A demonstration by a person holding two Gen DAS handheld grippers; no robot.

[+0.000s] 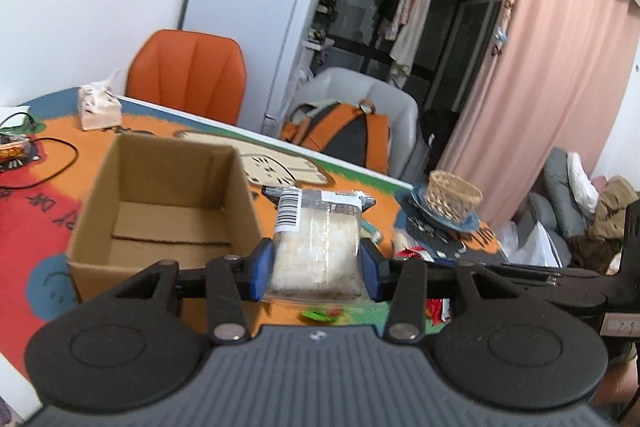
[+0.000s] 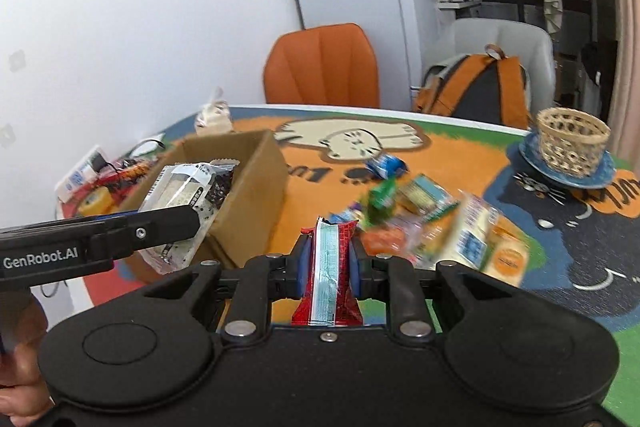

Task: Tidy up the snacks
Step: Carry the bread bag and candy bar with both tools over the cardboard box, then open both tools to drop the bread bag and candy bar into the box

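My left gripper (image 1: 316, 259) is shut on a clear packet of pale cake with a barcode label (image 1: 320, 235), held above the table just right of the open cardboard box (image 1: 168, 203). The box looks bare inside. My right gripper (image 2: 330, 263) is shut on a red and light-blue snack bar wrapper (image 2: 330, 267), upright between the blue pads. In the right wrist view the left gripper's arm reaches in from the left, and the cake packet (image 2: 188, 199) hangs beside the cardboard box (image 2: 248, 195). A loose pile of snacks (image 2: 432, 223) lies on the colourful table mat to the right.
A wicker basket (image 2: 572, 143) on a blue plate (image 2: 600, 175) stands at the table's far right. A tissue pack (image 1: 98, 107) and cables lie at the far left. An orange chair (image 2: 320, 67) and a grey chair holding an orange backpack (image 2: 480, 91) stand behind the table.
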